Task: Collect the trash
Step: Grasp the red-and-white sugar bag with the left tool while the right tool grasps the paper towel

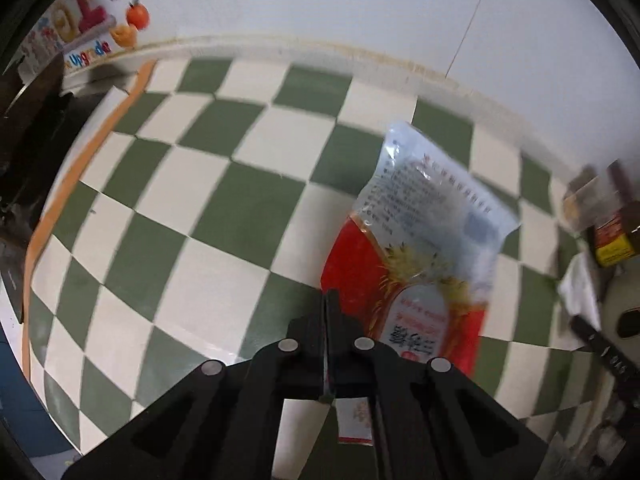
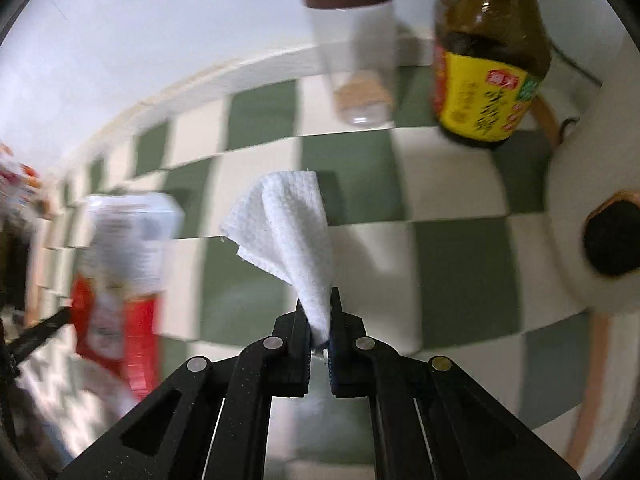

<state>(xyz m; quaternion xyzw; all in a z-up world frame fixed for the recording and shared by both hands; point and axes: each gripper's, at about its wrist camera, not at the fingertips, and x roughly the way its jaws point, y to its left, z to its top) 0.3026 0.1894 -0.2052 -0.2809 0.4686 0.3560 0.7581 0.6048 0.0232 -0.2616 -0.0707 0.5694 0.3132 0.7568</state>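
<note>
- Step in hand: both pieces of trash are gripped and ready to carry off.
- The left gripper (image 1: 327,300) has its jaws clenched on the red-and-white wrapper (image 1: 416,248), pinched at its lower corner above the checkered bench (image 1: 240,200); its long axis runs from 6 up toward 1 o'clock.
- The right gripper (image 2: 319,308) pinches the white tissue (image 2: 288,224), which fans toward 11 o'clock.
- Next, I judge: carry both to a bin, none in view.
</note>
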